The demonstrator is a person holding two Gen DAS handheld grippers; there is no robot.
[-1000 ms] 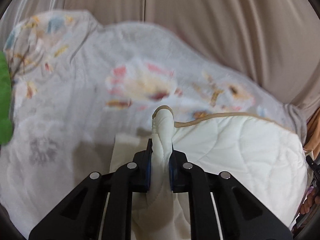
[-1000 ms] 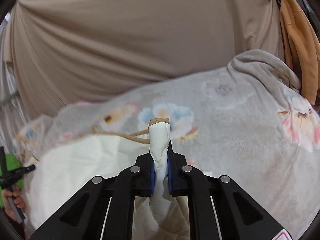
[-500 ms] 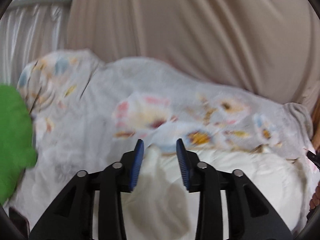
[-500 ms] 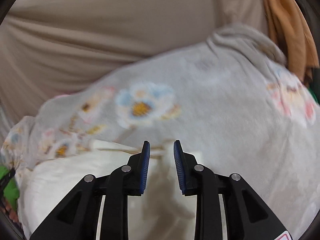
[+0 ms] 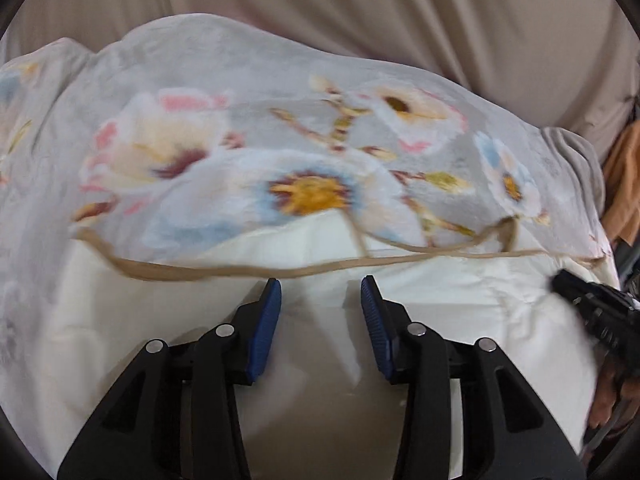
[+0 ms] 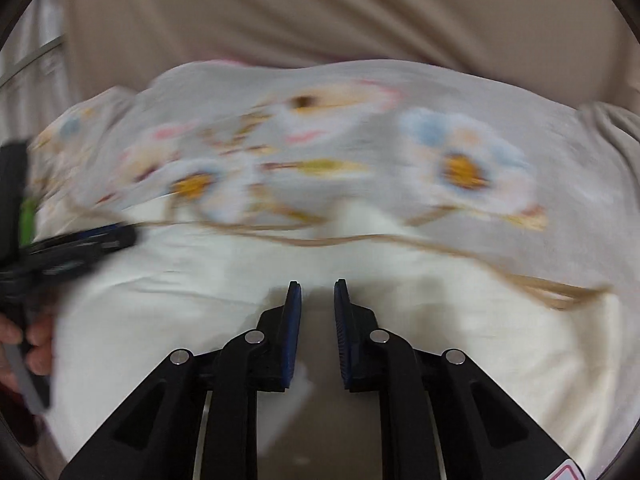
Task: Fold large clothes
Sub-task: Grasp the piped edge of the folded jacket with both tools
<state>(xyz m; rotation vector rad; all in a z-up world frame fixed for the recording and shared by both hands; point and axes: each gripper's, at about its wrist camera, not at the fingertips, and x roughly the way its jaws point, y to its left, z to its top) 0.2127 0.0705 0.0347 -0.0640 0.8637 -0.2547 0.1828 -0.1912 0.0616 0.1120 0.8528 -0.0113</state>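
Note:
A cream quilted cover with tan piping (image 5: 460, 304) lies folded flat on a grey floral blanket (image 5: 248, 128); its tan edge (image 5: 224, 270) runs across just ahead of my fingers. My left gripper (image 5: 321, 286) is open and empty above the cream cloth. The right gripper shows at the right edge of the left wrist view (image 5: 592, 304). In the right wrist view the cream cover (image 6: 460, 304) fills the lower half, blurred. My right gripper (image 6: 317, 286) is open and empty above it. The left gripper (image 6: 68, 246) shows at the left.
A beige curtain (image 5: 400, 8) hangs behind the blanket. An orange garment (image 5: 624, 184) hangs at the right edge. Something green (image 6: 28, 216) sits at the far left in the right wrist view. The blanket's grey edge (image 6: 608, 120) rises at the right.
Both grippers held bunched corners of the cream cover a second ago. They have opened and let go, and the cover now lies flat. Both views have swung toward the middle.

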